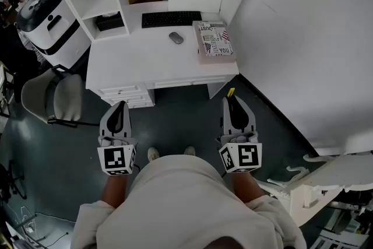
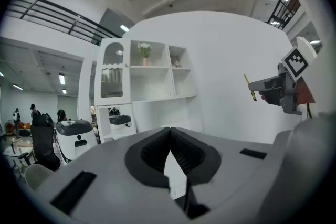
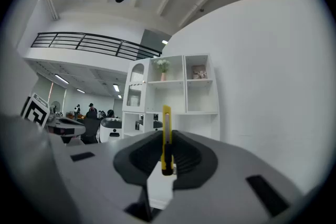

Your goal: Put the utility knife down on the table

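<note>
The yellow utility knife [image 3: 166, 131] is pinched in the right claw [image 1: 233, 103]; the left claw [image 2: 171, 135] is closed, empty; the knife should be laid flat on the bench [image 1: 140, 64].

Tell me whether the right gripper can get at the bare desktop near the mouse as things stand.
Likely yes: the right gripper, shut on the utility knife, hangs short of the desk with only open floor between.

I see the left tool [image 1: 120, 105] and right tool [image 1: 232, 97] side by side over the floor [image 1: 178, 119], the desk [image 1: 128, 67] before them. On it the keyboard [image 1: 171, 19] lies at the back, the mouse [image 1: 176, 38] before it, a box [image 1: 214, 41] at their right.
</note>
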{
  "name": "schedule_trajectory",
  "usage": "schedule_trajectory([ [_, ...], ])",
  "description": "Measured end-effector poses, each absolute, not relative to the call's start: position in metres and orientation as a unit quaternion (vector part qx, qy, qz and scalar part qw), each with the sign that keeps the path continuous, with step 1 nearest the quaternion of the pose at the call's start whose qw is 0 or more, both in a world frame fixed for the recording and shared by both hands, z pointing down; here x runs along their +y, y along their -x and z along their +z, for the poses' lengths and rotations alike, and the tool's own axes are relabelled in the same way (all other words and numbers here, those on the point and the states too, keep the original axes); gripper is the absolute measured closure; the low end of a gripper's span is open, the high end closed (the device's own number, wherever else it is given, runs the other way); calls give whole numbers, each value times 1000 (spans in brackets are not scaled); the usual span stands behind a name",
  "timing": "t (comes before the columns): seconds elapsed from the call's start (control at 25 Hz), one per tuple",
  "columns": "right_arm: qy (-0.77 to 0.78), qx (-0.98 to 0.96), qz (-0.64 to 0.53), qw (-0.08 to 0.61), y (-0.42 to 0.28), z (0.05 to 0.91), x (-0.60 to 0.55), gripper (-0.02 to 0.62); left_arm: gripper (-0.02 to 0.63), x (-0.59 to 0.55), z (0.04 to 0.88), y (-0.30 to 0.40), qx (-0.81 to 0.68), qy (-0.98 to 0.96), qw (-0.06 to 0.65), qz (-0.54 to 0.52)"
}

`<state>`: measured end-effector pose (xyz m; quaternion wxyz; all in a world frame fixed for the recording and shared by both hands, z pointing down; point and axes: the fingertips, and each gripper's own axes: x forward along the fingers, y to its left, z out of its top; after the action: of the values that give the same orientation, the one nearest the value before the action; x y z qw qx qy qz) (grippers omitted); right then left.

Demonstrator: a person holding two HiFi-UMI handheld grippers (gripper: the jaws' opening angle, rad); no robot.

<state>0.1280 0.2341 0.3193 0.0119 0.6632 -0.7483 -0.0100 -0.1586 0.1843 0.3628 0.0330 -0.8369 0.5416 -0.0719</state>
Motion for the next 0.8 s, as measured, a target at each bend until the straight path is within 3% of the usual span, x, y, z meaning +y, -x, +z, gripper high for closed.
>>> schedule_trajectory([
  [0.8,-636,-772,-5,10,-160,328,215,535,604,179,372,127,563,822,27,-85],
])
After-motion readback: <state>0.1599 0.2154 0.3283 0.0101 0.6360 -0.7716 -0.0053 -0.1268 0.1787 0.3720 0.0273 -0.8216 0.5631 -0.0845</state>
